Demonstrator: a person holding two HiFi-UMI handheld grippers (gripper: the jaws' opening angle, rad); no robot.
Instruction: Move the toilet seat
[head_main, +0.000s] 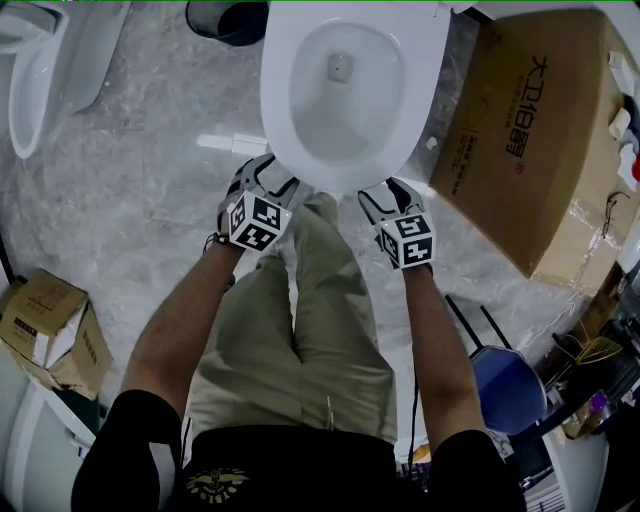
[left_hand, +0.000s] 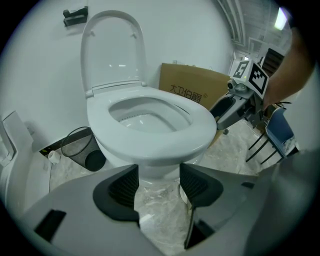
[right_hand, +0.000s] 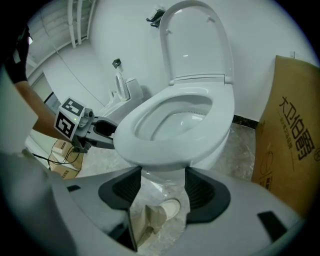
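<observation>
Held the left gripper (left_hand: 159, 187) low at the near left of the toilet seat (left_hand: 152, 142) — jaws wide apart, clamped on nothing, only floor (left_hand: 160, 202) between them. Held the right gripper (right_hand: 162, 190) at the near right, likewise spread and empty. Found the toilet seat lying flat on the bowl (head_main: 340, 70), lid (left_hand: 112, 50) upright at the far side, cardboard box (head_main: 530, 130) standing just right of the bowl

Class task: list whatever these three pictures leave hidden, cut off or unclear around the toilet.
1. Foot of the toilet: both tool views, mostly covered by each tool's own body.
2. Whether the left tool or right tool touches the seat: no view shows the contact.
3. The black fitting on the wall: left tool view, too small to identify.
4. The bin: head view, cut off by the top edge.
</observation>
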